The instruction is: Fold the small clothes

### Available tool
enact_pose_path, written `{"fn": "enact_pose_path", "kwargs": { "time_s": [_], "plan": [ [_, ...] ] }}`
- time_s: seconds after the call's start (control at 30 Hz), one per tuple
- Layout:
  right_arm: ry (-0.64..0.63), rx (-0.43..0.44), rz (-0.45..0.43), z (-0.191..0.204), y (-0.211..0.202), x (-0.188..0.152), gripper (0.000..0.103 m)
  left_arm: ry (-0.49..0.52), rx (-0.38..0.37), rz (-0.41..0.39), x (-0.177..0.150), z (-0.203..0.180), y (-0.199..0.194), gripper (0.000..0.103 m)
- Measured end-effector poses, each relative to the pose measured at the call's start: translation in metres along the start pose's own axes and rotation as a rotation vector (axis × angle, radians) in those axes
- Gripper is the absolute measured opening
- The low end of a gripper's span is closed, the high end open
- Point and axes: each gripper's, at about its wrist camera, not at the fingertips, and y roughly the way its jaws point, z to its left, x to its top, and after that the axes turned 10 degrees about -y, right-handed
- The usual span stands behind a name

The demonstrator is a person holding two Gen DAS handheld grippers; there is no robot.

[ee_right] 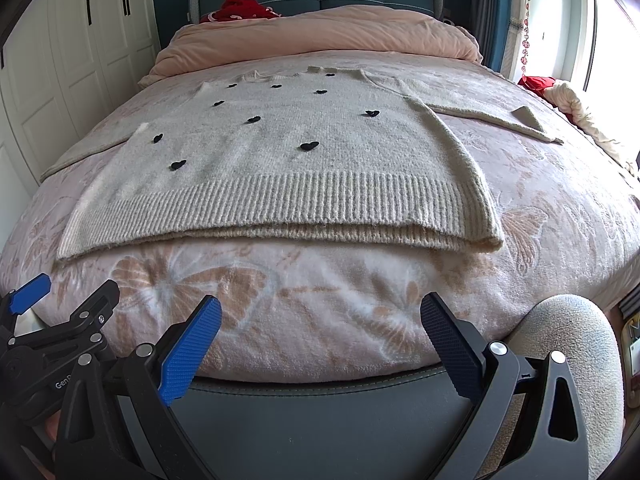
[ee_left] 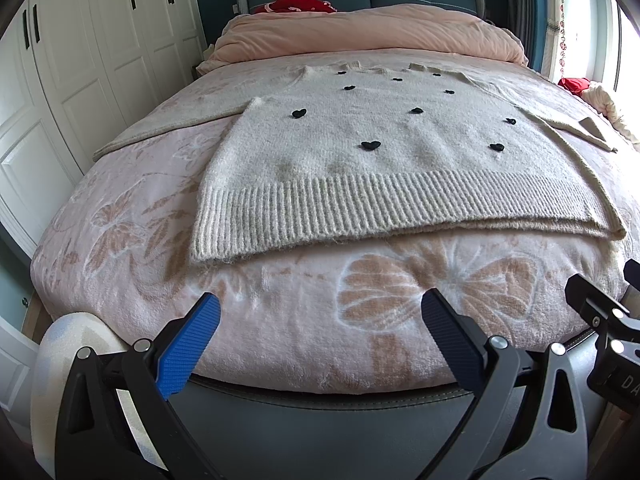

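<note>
A cream knitted sweater (ee_left: 384, 152) with small black hearts lies flat on the bed, ribbed hem towards me, both sleeves spread out to the sides. It also shows in the right wrist view (ee_right: 304, 176). My left gripper (ee_left: 320, 312) is open and empty, hovering at the foot of the bed below the hem. My right gripper (ee_right: 320, 316) is open and empty, beside the left one and equally short of the hem. The right gripper's body shows at the right edge of the left wrist view (ee_left: 600, 320).
The bed has a pink floral blanket (ee_left: 280, 320) and a grey padded foot edge (ee_left: 320, 404). A pink duvet (ee_left: 372, 36) is bunched at the headboard with a red item (ee_left: 300, 0). White wardrobe doors (ee_left: 80, 60) stand left; a window and clothes pile (ee_right: 572, 108) lie right.
</note>
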Motion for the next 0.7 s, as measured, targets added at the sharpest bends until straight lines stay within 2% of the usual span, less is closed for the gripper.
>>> {"fn": "enact_pose_path", "kwargs": {
  "time_s": [0.7],
  "plan": [
    [0.001,0.001,0.002,0.0005,0.0002,-0.0003,0.098,-0.001,0.006,0.005,-0.0011,-0.0004,0.0033,0.098]
  ]
}}
